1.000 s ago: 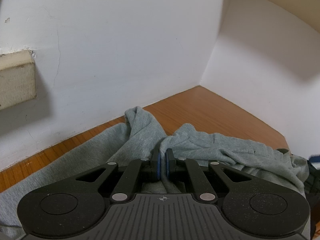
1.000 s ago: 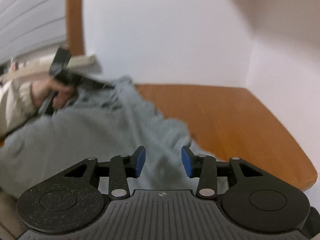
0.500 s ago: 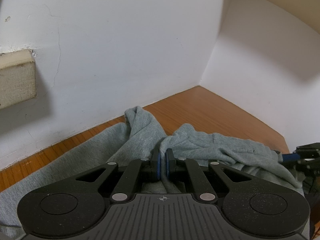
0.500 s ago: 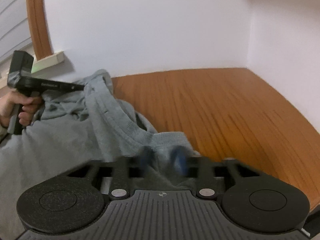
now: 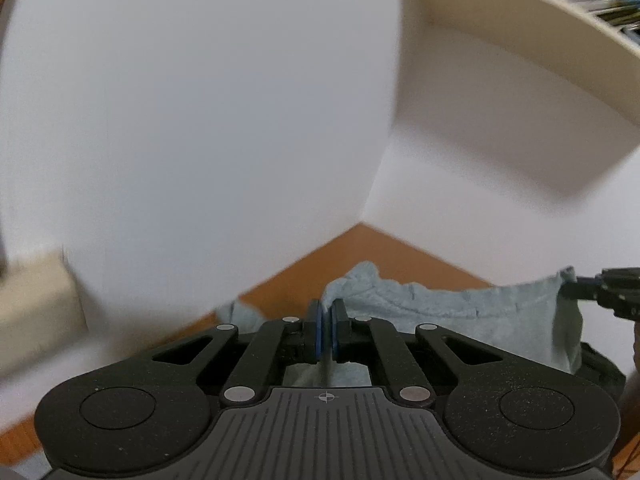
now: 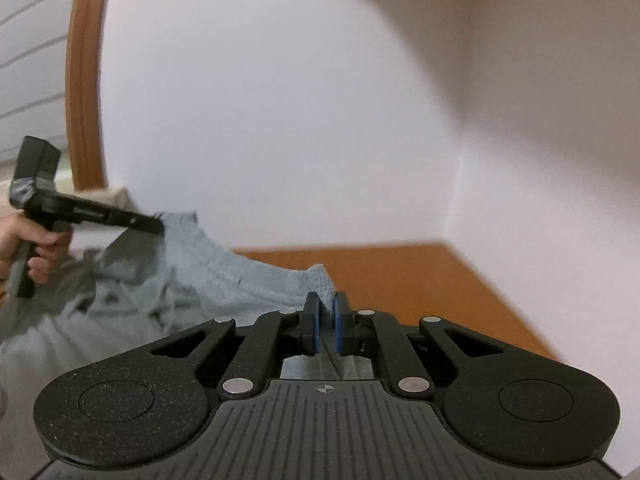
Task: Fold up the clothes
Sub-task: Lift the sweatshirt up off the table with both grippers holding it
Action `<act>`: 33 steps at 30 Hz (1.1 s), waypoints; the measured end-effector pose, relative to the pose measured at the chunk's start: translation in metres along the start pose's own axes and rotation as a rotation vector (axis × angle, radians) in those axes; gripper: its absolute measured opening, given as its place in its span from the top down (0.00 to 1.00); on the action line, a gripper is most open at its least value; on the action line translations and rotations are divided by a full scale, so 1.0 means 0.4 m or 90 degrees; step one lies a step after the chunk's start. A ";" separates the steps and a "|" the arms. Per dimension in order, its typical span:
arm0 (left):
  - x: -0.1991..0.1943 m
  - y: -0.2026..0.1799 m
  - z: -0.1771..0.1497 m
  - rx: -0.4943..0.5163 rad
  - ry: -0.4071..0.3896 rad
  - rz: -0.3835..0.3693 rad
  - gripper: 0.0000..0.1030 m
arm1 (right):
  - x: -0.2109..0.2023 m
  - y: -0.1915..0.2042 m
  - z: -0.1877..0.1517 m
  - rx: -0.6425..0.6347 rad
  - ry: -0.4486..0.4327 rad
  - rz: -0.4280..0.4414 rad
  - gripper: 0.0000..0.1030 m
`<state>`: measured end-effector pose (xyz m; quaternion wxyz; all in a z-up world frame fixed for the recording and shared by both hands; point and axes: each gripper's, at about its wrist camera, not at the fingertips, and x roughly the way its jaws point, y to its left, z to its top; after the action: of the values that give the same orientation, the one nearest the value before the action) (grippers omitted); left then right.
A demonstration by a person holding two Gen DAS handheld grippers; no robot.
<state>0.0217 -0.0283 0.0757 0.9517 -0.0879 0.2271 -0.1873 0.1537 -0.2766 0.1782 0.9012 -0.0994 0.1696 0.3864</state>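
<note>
Both your grippers are clamped on the grey garment.

Your left gripper (image 5: 326, 334) and right gripper (image 6: 325, 330) each pinch its upper edge; the garment (image 6: 168, 292) hangs stretched between them above the wooden counter (image 6: 420, 276), near the white corner walls (image 6: 280, 100).

Soft, even indoor light; motion blur smears the walls (image 5: 200, 120) in both views, fisheye bending the edges.
</note>
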 end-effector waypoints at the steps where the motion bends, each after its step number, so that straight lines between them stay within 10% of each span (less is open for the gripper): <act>1: -0.017 -0.012 0.016 0.009 -0.010 0.002 0.96 | -0.014 0.001 0.015 -0.003 -0.011 -0.006 0.93; 22: -0.419 -0.212 0.341 0.142 -0.202 0.168 0.96 | -0.291 0.185 0.364 -0.069 -0.150 -0.069 0.93; 33: -0.886 -0.397 0.576 0.214 -0.445 0.273 0.97 | -0.620 0.368 0.625 -0.153 -0.341 -0.027 0.93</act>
<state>-0.2143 -0.0140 0.4601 0.9897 0.0593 -0.1286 0.0210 -0.0560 -0.2631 0.4966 0.9035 -0.1035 -0.1233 0.3972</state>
